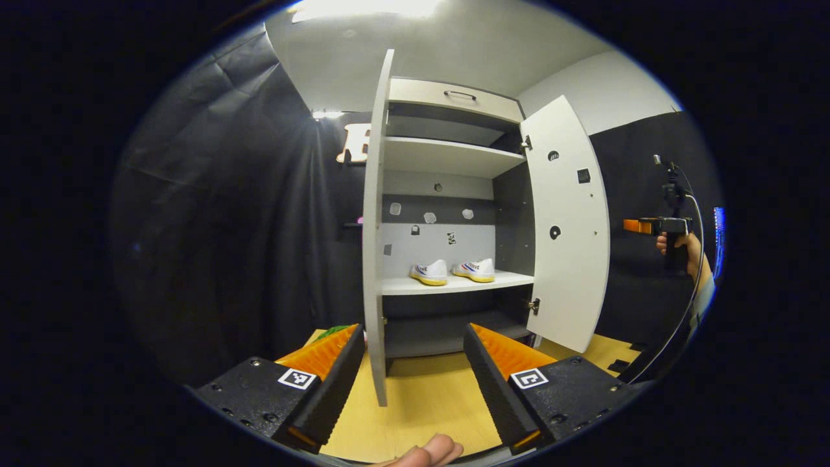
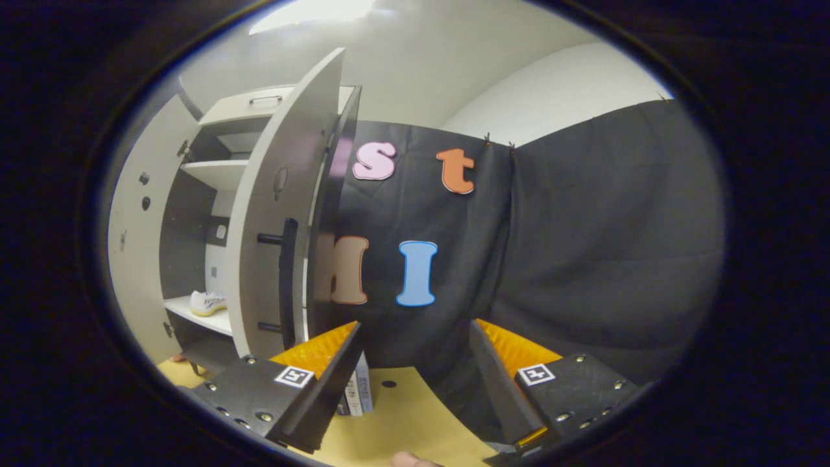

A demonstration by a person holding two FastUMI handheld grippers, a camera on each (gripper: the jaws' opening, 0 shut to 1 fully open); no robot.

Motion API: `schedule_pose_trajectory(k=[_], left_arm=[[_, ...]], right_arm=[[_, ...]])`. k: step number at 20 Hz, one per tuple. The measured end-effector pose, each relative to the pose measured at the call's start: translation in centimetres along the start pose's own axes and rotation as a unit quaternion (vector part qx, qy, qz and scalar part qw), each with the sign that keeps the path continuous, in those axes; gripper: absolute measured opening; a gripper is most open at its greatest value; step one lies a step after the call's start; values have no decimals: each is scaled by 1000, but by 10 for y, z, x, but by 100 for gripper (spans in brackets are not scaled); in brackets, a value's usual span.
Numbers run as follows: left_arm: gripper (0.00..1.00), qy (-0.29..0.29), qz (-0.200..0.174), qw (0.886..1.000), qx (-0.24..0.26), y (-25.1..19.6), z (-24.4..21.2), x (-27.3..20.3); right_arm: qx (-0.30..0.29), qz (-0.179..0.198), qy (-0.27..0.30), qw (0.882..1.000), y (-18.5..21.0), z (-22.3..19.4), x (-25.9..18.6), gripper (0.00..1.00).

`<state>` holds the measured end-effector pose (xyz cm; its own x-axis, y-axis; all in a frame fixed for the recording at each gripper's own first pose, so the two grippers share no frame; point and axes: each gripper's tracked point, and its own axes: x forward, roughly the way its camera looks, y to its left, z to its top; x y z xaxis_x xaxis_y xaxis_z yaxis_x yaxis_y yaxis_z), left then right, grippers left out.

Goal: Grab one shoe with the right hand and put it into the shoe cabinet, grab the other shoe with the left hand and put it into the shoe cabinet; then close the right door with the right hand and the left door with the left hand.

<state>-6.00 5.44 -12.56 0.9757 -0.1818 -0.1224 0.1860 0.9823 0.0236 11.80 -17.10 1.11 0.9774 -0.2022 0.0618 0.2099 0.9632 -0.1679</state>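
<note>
Your left gripper (image 1: pixel 415 363) is spread wide and holds nothing, the left door (image 1: pixel 375 227) edge-on between its fingers; both shoes (image 1: pixel 454 270) sit toward the front edge of the shoe cabinet's (image 1: pixel 447 155) middle shelf. Your right gripper (image 2: pixel 415 370), also wide and empty, faces the right door (image 2: pixel 272 214), which hides most of the interior

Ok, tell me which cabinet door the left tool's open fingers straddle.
The left door: seen edge-on, its lower edge sits between the left tool fingers. The right door swings open farther off.
</note>
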Motion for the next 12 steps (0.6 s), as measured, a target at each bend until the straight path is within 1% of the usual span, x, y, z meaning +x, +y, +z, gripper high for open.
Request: schedule_pose_trajectory(k=[1,2,4,6,7,8,10,11,12], left_arm=[[91,-7,-2,1000,2,2,2,-4],[93,-12,-2,1000,2,4,5,-7],[93,-18,0,1000,-4,12,7,-11],[91,-18,0,1000,-10,18,5,-11],[93,-15,1,1000,-10,24,3,-11],[93,-14,0,1000,-8,28,2,-11],[93,-20,2,1000,-8,40,2,-9],[91,-18,7,1000,-11,48,-1,-8],[93,-14,8,1000,-17,53,-6,-8]], right_arm=[[6,-1,7,1000,2,-2,7,99],[14,0,16,1000,4,-3,12,98],[35,10,32,999,20,-3,16,99],[30,11,30,999,30,0,21,98],[24,15,30,999,36,0,22,99],[26,19,31,999,41,0,24,98],[32,39,38,998,58,0,23,99],[29,41,38,998,63,1,24,99],[24,35,35,998,62,5,22,99]])
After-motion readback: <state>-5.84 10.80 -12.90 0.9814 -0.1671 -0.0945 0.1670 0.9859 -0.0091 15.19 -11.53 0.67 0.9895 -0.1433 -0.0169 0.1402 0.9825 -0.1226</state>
